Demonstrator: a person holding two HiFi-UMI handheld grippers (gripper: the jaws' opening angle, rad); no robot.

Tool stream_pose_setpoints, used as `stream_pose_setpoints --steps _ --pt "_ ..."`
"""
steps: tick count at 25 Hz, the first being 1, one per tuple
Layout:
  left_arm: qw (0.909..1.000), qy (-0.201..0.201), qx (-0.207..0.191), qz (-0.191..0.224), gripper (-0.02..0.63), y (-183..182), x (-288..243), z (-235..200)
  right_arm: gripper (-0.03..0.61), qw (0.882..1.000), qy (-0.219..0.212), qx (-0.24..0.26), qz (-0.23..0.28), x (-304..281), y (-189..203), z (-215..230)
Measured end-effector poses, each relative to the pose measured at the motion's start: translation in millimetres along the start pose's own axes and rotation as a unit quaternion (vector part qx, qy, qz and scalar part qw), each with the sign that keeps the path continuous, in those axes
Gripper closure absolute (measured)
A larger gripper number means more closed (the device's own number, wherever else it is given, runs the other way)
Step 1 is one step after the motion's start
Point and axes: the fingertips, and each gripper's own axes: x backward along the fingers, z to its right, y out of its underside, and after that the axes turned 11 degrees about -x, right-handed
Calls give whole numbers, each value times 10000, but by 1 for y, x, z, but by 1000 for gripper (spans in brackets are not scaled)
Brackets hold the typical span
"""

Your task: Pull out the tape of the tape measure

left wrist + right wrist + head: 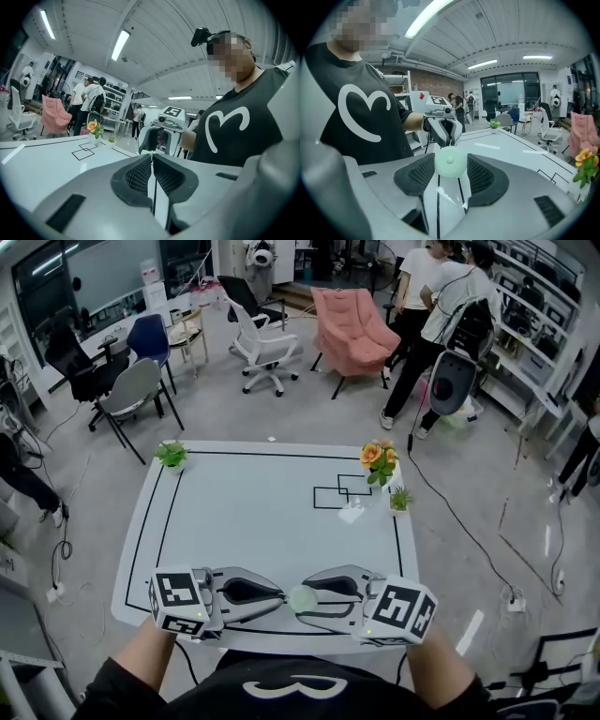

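A round pale-green tape measure [303, 598] hangs just above the front edge of the white table [244, 512]. My right gripper [314, 597] is shut on it, one pad on each flat side [450, 161]. My left gripper [277, 593] faces it from the left, tip to tip. Its jaws are pressed together, and a small pale tab of the tape [151, 152] is pinched at their very tip. In the right gripper view the left gripper [446, 136] sits right behind the tape measure. Almost no tape shows between the two.
Two small green plants [172, 455] [400, 498] and an orange flower pot [379, 459] stand at the table's far corners. Black taped rectangles [337, 493] and a small white scrap [352, 513] lie right of centre. Office chairs, a pink armchair [352, 329] and people [441, 324] are beyond.
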Motion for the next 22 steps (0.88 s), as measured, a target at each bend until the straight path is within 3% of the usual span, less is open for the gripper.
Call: stream_pose_setpoints --steps 5,12,22 --pt "9995 -321 43 1 597 7 1 -2 357 9996 191 -196 50 -4 4 4" --pt "9932 -1139 173 -146 600 17 3 -13 357 9962 664 -540 161 -11 8 14" --pt "9821 -1841 -68 -387 600 32 2 -12 357 9894 1156 -856 179 -16 24 15"
